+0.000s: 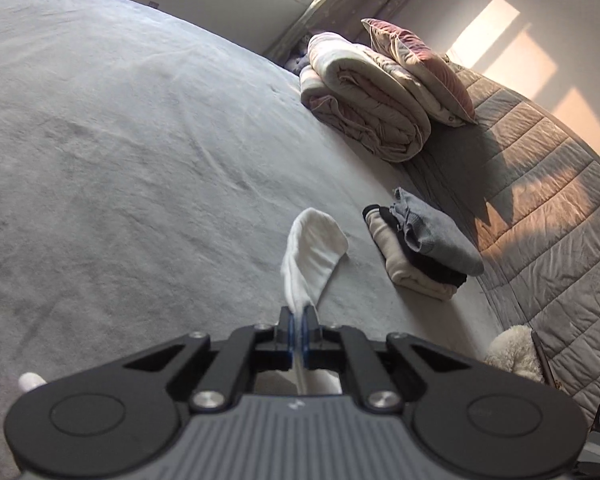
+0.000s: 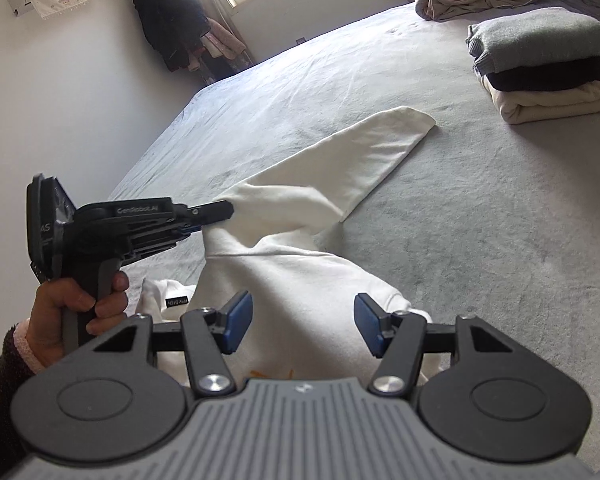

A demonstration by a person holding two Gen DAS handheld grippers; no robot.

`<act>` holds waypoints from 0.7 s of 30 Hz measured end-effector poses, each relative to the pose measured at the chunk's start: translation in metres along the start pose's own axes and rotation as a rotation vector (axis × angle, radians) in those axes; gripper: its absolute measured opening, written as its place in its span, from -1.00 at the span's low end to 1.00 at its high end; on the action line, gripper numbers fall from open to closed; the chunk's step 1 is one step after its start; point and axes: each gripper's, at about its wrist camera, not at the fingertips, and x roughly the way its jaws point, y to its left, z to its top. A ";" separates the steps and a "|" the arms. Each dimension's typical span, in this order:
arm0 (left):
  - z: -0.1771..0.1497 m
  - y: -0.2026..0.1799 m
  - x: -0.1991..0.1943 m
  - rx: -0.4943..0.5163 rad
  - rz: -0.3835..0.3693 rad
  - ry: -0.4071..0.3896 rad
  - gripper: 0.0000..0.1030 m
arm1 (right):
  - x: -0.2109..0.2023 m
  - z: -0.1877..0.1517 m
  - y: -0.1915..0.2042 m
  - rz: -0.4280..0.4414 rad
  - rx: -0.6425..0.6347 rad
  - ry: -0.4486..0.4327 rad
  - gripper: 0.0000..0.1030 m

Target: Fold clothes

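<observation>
A white sweatshirt [image 2: 300, 280] lies on the grey bed [image 2: 480, 240], one sleeve [image 2: 360, 160] stretched out toward the far right. My left gripper [image 1: 299, 314] is shut on the sleeve's fabric [image 1: 312, 256] near the shoulder; in the right wrist view the left gripper [image 2: 226, 212] comes in from the left and lifts the cloth slightly. My right gripper [image 2: 302, 326] hangs open over the sweatshirt's body, blue pads [image 2: 238, 322] apart with nothing pinched between them.
A stack of folded clothes [image 2: 548, 68], grey over black over cream, sits at the far right of the bed. A rolled duvet [image 1: 364, 100] and a pillow [image 1: 420, 60] lie near the quilted headboard [image 1: 540, 200]. A hand [image 2: 80, 304] grips the left tool's handle.
</observation>
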 end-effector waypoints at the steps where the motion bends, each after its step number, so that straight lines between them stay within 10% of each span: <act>1: 0.003 0.002 -0.006 0.011 0.011 -0.022 -0.93 | 0.002 0.002 0.001 0.000 0.005 -0.005 0.18; 21: 0.031 0.099 -0.093 -0.099 0.224 -0.309 -0.93 | 0.063 0.018 0.027 -0.022 0.063 -0.023 0.18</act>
